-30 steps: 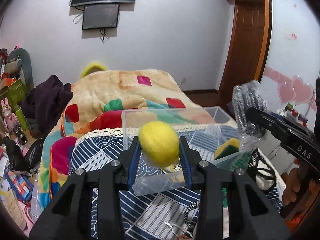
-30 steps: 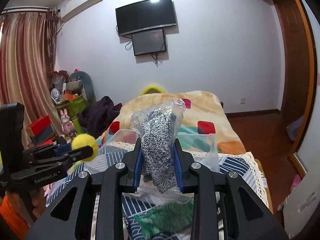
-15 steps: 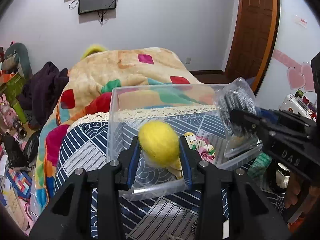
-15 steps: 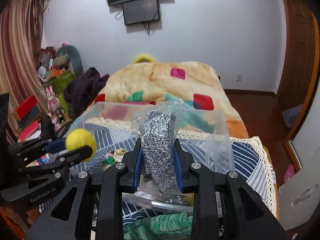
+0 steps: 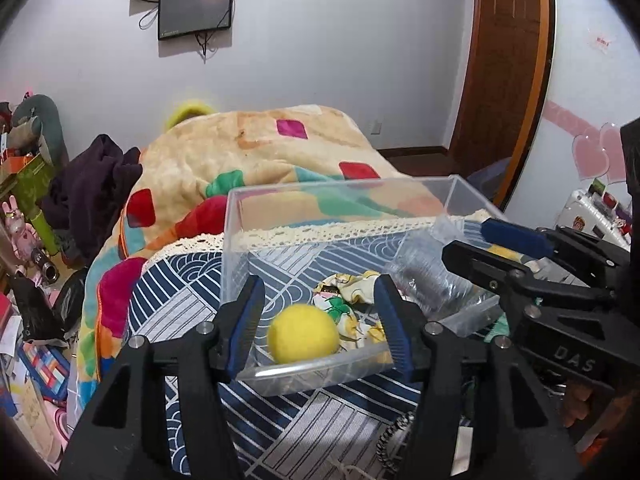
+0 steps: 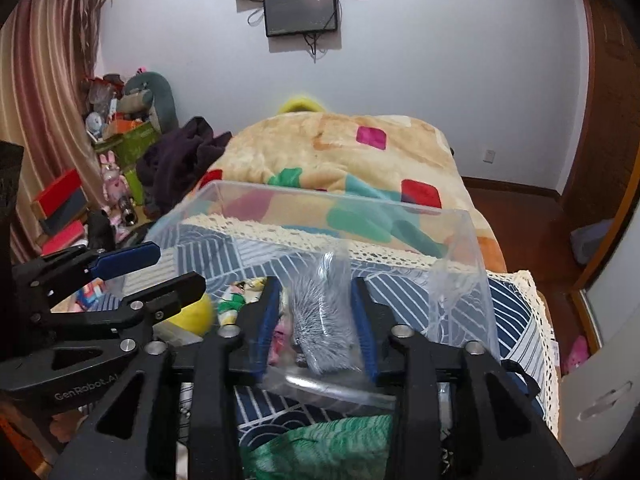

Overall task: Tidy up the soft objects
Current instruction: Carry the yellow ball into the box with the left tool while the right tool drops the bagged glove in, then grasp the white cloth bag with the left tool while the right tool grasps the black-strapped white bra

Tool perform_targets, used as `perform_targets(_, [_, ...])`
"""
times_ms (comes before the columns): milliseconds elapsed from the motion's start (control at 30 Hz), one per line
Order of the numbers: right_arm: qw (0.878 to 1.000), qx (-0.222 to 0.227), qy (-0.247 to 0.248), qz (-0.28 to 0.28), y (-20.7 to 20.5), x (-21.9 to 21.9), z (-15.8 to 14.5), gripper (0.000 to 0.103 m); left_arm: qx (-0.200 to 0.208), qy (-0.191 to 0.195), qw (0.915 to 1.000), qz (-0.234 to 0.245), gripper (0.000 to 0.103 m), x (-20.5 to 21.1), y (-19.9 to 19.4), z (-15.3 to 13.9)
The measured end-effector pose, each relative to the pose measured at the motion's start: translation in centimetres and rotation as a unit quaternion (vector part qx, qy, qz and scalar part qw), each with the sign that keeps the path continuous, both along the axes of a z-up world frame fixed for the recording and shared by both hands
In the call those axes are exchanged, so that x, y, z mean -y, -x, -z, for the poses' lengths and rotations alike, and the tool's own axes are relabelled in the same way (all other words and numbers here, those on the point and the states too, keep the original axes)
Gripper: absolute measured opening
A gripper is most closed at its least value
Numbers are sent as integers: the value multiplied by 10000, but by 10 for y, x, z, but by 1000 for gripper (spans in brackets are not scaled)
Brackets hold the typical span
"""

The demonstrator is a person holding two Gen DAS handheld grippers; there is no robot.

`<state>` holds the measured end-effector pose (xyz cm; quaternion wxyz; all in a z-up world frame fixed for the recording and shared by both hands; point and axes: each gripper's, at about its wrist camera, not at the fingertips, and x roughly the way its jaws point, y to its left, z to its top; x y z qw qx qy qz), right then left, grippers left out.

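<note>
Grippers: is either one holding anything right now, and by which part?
Nothing is held. The left gripper is open with the yellow ball lying loose in the clear bin; the right gripper is open around the bagged grey knit.

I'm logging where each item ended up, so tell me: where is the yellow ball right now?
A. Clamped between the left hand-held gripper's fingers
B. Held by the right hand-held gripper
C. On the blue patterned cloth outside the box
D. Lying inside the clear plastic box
D: the yellow ball lies in the clear plastic box, with the left hand-held gripper open, its fingers spread clear of it on either side.
</note>
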<state>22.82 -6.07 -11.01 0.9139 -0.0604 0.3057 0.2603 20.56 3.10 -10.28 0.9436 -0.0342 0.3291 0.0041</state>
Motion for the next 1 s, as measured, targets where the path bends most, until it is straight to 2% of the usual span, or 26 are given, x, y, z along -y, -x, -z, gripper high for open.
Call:
perform_targets(67, [9998, 122, -134, 18, 5, 4, -7, 54, 77, 97, 9999, 11, 64, -2, 6, -7])
perform_targets(200, [9991, 335, -247, 22, 16, 9, -22, 56, 345, 195, 9992, 8, 72, -4, 24, -25])
perform_targets(333, [9974, 590, -418, 54, 30, 19, -37, 64, 494, 299, 9981, 201, 80, 0, 41, -35])
perform_targets(500, [9957, 777, -499, 87, 47, 31, -43, 67, 487, 193, 9980, 348, 87, 18, 61, -31])
perform_targets(567, [9956, 805, -448, 140, 52, 36, -40, 72, 417, 237, 9981, 399, 88, 22, 65, -25])
perform_targets(633, [9957, 827, -336, 258, 56, 40, -33, 73, 256, 397, 9973, 558, 88, 29, 70, -17])
perform_targets(800, [9966, 598, -53, 560, 61, 58, -10, 73, -39, 439, 9969, 648, 89, 45, 78, 3])
perform_targets(1000, [9956, -11, 55, 938, 56, 85, 25, 73, -353, 508, 9962, 611, 89, 59, 87, 29])
